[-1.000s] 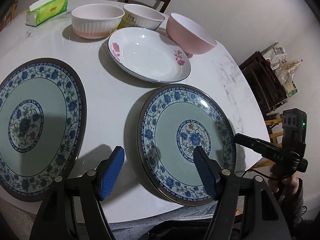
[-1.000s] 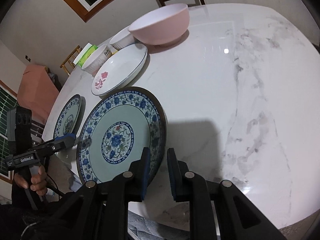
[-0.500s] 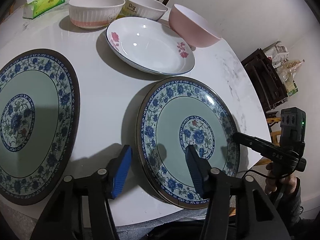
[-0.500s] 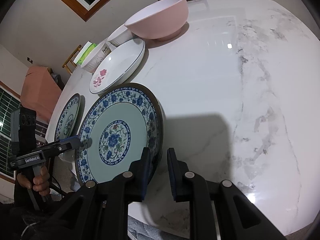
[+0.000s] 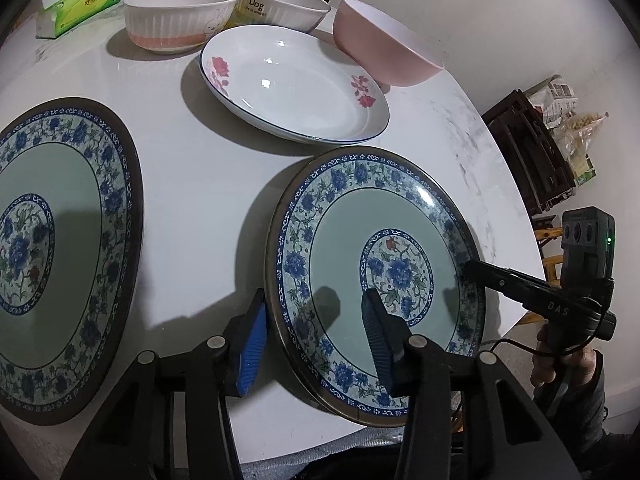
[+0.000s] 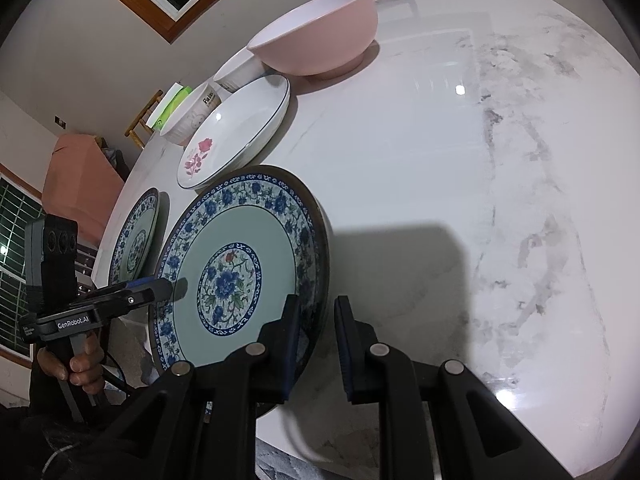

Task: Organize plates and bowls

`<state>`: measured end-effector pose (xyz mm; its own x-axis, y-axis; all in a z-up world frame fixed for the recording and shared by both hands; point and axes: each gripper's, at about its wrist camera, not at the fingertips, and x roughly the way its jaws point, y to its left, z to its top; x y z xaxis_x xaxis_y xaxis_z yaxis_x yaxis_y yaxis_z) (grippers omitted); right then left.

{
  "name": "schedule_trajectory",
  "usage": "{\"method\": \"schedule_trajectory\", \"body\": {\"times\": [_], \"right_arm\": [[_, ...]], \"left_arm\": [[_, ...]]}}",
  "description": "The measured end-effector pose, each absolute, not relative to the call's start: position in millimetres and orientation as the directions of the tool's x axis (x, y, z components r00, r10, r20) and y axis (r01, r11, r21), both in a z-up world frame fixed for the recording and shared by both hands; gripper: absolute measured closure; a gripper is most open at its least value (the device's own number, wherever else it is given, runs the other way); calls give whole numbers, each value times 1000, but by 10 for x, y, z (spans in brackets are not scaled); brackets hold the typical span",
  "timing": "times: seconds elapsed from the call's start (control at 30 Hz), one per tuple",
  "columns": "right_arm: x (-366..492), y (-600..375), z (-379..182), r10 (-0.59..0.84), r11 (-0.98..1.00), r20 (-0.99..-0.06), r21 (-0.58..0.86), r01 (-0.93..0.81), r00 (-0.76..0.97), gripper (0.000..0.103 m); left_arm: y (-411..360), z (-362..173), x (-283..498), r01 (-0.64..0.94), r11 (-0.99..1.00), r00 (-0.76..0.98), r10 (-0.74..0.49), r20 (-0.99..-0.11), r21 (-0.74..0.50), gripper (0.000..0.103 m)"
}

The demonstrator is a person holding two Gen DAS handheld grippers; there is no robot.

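While both grippers straddle opposite rims of the near blue floral plate [image 5: 376, 280], neither pinches it; left gripper [image 5: 316, 340] wide, one finger over the plate, one outside its left rim; right gripper [image 6: 316, 344] narrower, rim between its fingers; second floral plate [image 5: 60, 248] sits left, white rose dish [image 5: 296, 84] and bowls ahead.

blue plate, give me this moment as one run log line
blue plate on table, rim between both grippers' fingers | left gripper open | right gripper open, not clamped | second blue plate flat on left
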<state>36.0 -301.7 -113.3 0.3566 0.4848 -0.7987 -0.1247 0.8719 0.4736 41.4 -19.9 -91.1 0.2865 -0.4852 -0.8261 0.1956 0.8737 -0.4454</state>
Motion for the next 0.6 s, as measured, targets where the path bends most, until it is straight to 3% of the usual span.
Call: {"method": "schedule_trajectory", "body": {"times": [0.2,0.43,0.6], "right_arm": [[345,-2990,-1123,485,872,-794,472,-132,366,84],[320,-2948,-1101,439,896,-813,427,-120,383,85],[316,-2936,-1094,436,896,-810,433,-101,392,85]], "left_arm": [[-201,-906,419,200,881,291,-471,-833,-429,64],[-150,-928,436,178,900,305,-436,-847,-399,87],[-149,-920,398,179,906,309,-423,-852,-384,86]]}}
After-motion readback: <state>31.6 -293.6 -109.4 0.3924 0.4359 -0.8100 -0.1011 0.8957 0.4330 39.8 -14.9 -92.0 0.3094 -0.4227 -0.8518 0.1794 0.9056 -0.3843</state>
